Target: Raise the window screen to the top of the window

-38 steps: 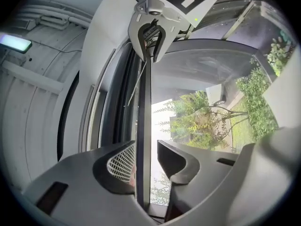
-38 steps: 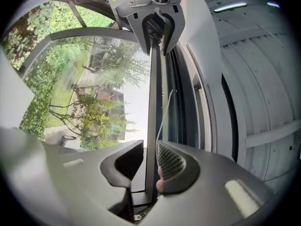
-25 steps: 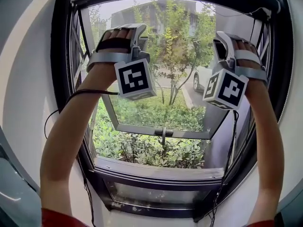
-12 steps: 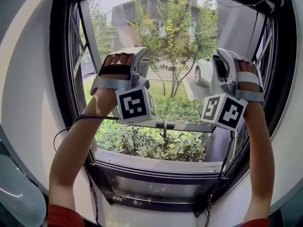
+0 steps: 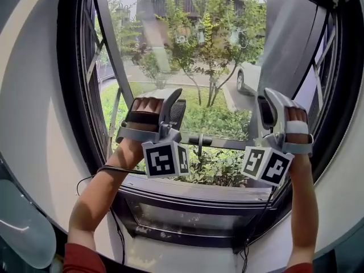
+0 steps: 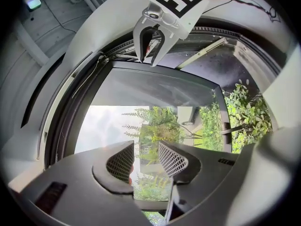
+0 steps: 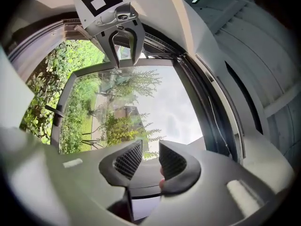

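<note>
Confirm left gripper [image 6: 146, 160] released: jaws apart, only daylight between. Confirm right gripper [image 7: 150, 158] likewise released, jaws just now opened wider, nothing between them. Read both as level with each other in the lower half of the window frame [image 5: 74, 95], near its bottom edge, left and right of the sash handle [image 5: 199, 141]. Find no mesh across the opening. Judge the window screen already gathered along the frame's top edge [image 6: 188, 75], long axis crosswise, straight above both grippers, neither nearer. Expect free room upward; mind side edges and handle.
</note>
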The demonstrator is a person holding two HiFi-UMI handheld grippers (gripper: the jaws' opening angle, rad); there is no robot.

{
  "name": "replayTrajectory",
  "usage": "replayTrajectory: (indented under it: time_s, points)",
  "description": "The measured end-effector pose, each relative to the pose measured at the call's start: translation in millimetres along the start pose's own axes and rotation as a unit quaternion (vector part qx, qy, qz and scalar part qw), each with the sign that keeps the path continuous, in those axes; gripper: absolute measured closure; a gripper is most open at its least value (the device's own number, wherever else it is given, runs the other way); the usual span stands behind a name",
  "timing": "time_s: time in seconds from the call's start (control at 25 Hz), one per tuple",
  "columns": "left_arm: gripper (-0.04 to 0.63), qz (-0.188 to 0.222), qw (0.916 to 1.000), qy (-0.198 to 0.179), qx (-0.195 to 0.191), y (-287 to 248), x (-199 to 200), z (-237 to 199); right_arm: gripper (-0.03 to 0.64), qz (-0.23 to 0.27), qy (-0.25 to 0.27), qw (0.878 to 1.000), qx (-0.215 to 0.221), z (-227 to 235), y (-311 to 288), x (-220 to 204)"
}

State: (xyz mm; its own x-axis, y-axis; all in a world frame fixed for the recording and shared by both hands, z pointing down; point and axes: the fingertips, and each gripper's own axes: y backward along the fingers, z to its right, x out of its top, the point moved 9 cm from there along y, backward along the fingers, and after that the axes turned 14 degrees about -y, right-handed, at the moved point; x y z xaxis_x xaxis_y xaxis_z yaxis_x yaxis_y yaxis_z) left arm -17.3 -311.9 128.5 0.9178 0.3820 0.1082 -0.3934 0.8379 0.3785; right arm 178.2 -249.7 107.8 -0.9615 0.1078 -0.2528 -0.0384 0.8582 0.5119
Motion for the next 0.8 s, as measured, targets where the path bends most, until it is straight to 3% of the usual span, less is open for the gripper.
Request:
replayTrajectory:
  time_s: [0.44, 0.8]
  points:
    - [0.451, 0.032, 0.9944, 0.096, -0.029, 45, 14, 67, 0.497, -0.025, -0.052, 0.997, 0.042, -63, 57, -30]
    - [0.452, 0.021, 0.9751, 0.207, -0.077, 81, 15, 120, 0.497, -0.053, -0.131, 0.987, 0.072, -106, 98, -54]
